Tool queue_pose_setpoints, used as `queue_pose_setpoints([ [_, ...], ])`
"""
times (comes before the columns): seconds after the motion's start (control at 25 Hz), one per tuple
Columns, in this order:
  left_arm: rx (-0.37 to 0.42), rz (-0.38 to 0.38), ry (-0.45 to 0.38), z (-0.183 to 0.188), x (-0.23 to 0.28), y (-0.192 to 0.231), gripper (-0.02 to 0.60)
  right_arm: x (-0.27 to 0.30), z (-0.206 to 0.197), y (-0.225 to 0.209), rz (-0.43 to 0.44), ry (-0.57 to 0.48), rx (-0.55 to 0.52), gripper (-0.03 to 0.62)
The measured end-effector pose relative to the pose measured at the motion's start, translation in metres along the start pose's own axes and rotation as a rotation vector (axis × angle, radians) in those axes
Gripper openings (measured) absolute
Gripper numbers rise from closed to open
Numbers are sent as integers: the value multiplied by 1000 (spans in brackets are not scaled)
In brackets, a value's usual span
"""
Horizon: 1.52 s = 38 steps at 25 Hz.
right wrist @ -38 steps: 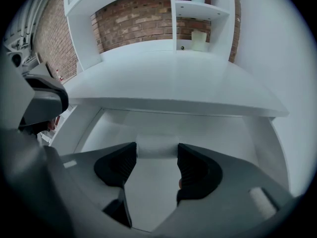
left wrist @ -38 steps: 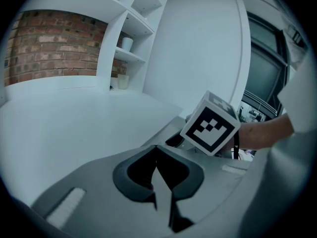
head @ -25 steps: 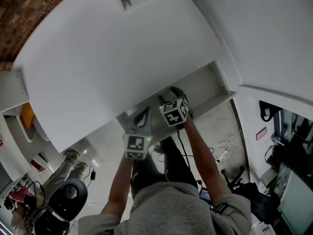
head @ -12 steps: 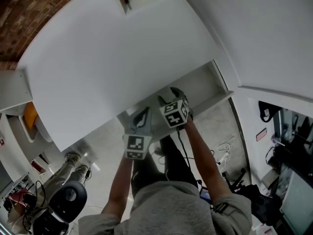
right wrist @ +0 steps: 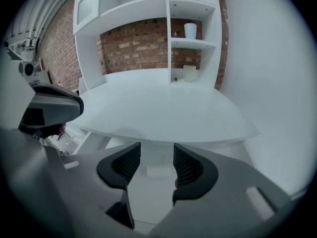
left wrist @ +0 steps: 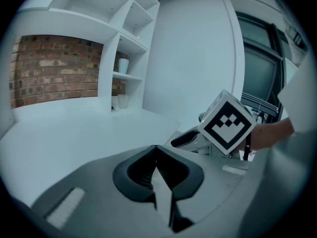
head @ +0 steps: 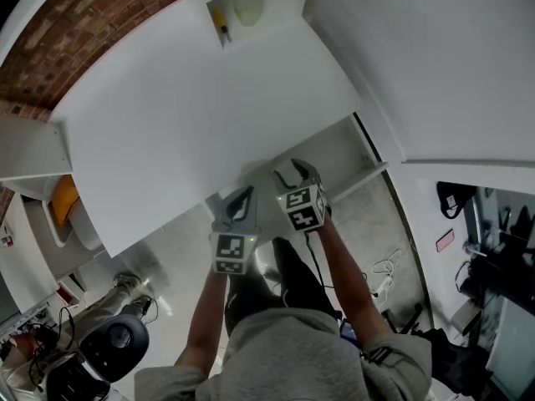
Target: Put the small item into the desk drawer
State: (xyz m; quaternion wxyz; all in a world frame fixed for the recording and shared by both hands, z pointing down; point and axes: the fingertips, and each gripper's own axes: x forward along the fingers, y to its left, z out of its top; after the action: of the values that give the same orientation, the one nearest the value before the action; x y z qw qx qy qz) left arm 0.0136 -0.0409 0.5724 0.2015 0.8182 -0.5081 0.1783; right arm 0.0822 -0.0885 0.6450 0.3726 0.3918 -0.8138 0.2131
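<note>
Above the desk drawer point(head: 343, 153), the right gripper point(right wrist: 157, 157), jaws half-open, just narrowed, empty over the small item point(right wrist: 159, 171), is best lifted straight clear beside the closed left gripper point(left wrist: 157, 152).

Reaching forward with left forearm point(head: 203, 312) and right forearm point(head: 347, 278) bare and side by side, seen from overhead. Holding the left gripper point(head: 242, 195) tilted gently downward, jaws closed tip to tip on nothing. Holding the right gripper point(head: 291, 170) just beside it and slightly ahead, angled more steeply down, jaws apart after just closing part-way, nothing pressed between them.
</note>
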Motion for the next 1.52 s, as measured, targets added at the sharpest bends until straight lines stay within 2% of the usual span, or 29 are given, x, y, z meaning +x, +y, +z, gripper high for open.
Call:
queue_pose_setpoints([
  [0.32,14,63,-88,43,-37,-2,12,-75,52,11,-20,-199,-8,164],
  [0.64,16,174,-166,82,-82,13,12,-133,100,30,-2,-387,-26,105],
  [1.0,33,276,-259,123,-129,27,12,-171,139,56,34,-514,-76,58],
  [1.08,34,300,-278,128,-140,30,12,-179,145,60,33,-537,-81,23],
  [1.52,28,407,-335,136,-189,38,12,-198,160,94,109,-594,-156,3],
])
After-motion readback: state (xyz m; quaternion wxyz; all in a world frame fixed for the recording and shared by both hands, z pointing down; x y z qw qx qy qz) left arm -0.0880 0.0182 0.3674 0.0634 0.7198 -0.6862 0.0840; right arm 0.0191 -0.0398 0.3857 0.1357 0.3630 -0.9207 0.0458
